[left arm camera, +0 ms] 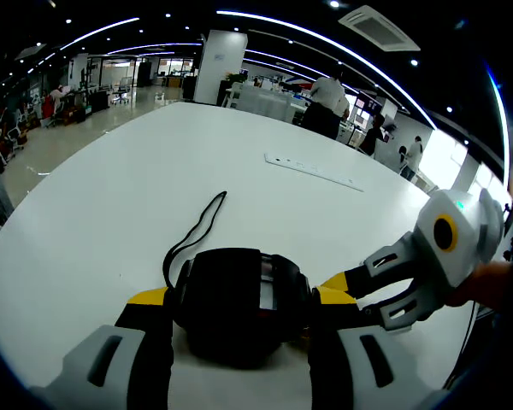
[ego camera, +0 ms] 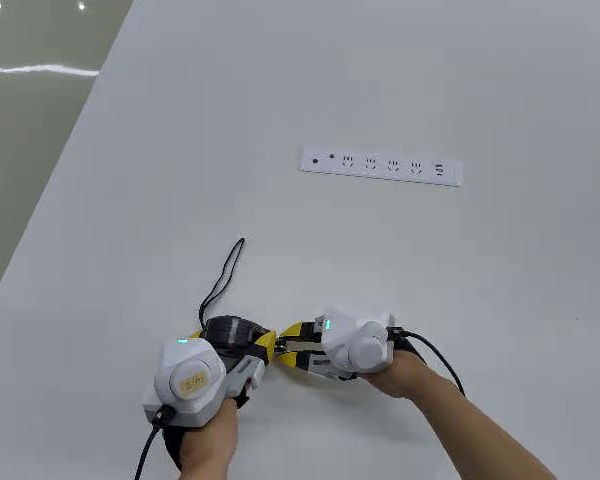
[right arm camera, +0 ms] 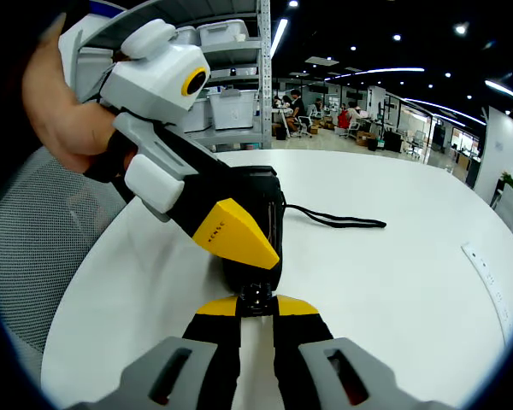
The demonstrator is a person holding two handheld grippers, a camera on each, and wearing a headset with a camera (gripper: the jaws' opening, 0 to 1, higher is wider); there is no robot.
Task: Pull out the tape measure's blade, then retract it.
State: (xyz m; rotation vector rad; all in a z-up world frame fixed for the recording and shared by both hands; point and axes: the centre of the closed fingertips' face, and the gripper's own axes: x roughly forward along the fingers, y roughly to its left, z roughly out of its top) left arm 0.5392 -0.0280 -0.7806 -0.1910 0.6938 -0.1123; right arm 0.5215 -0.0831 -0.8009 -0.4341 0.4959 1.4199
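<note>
The left gripper (left arm camera: pixel 239 301) has its jaws spread wide and pressed against both sides of the black tape measure (right arm camera: pixel 258 205), which sits on the white table (ego camera: pixel 400 80). The right gripper (right arm camera: pixel 255 305) pinches, jaws almost together, a small dark end tab (right arm camera: pixel 255 295) at the tape measure's edge. From the tape measure's far side trails a black strap (ego camera: pixel 225 275); well beyond lies a power strip (ego camera: pixel 380 165).

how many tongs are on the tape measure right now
2. The left tongs clamp the black rounded plastic tape measure case from both sides. The right tongs pinch a small dark tab at the end of the case nearest them.
</note>
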